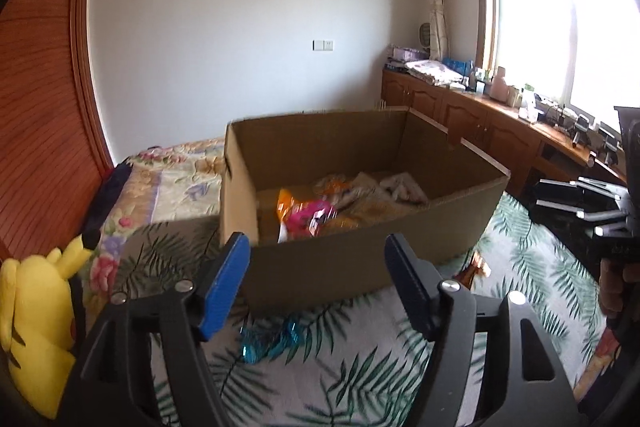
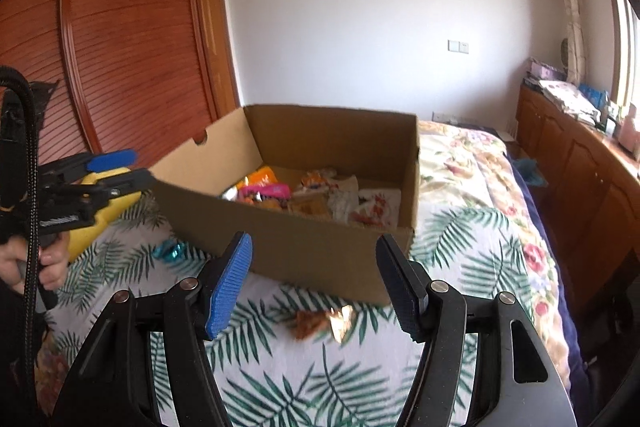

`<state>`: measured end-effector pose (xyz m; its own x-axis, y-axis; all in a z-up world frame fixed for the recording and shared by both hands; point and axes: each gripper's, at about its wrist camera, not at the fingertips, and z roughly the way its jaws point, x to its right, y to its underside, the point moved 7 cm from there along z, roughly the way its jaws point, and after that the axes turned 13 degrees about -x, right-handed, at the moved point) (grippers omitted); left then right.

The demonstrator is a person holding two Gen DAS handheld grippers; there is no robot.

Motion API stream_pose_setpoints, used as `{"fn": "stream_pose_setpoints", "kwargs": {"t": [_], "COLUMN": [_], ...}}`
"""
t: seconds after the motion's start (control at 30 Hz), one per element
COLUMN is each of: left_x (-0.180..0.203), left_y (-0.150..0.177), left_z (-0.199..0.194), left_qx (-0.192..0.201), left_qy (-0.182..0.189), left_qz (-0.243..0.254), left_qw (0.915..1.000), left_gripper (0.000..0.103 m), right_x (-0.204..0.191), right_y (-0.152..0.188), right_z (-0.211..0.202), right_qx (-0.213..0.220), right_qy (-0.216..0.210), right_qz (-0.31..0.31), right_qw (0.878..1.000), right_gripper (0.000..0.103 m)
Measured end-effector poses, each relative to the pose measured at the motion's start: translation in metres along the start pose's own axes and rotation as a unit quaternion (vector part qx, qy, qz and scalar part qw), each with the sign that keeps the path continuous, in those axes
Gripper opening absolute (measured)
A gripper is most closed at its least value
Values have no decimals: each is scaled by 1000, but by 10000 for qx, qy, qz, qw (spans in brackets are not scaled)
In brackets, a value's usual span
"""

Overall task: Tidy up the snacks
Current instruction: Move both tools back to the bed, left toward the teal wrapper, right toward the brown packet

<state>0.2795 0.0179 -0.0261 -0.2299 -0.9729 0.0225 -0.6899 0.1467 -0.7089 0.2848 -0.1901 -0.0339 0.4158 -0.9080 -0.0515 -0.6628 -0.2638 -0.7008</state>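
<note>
Right wrist view: we've both tongs released & empty — right tongs (image 2: 314,283), left tongs (image 1: 316,283) — over an orange snack packet (image 2: 322,321) on the bed (image 2: 460,227) by the cardboard box (image 2: 320,247); prob. light, crinkly, slippery, so we'd pinch its middle.

The cardboard box (image 2: 304,251) in front of you stands on the bed (image 2: 460,235), with a heap of snack packets (image 2: 320,197) lying inside it. Just before the box's near wall lie two loose wrapped snacks (image 2: 320,321) (image 1: 268,341) on the bedspread. The plush toy (image 1: 38,311) sits left of the box, the cabinet (image 1: 480,125) behind it to the right.
</note>
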Motion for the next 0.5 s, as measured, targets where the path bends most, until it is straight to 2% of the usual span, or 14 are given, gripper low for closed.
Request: {"fn": "stream_pose_setpoints", "kwargs": {"t": [0.27,0.5], "left_x": [-25,-44], "left_y": [47,63], "left_z": [32,62], "left_qx": [-462,-827], "left_qy": [-222,-354], "left_qz": [-251,-450], "left_qw": [9984,9949], "left_gripper": [71,71], "right_x": [16,14], "right_y": [28,41], "right_z": [23,60], "right_qx": [-325,-740], "right_qy": [176,91], "right_qz": [125,127], "right_qw": [9992,9971], "right_gripper": [66,66]}}
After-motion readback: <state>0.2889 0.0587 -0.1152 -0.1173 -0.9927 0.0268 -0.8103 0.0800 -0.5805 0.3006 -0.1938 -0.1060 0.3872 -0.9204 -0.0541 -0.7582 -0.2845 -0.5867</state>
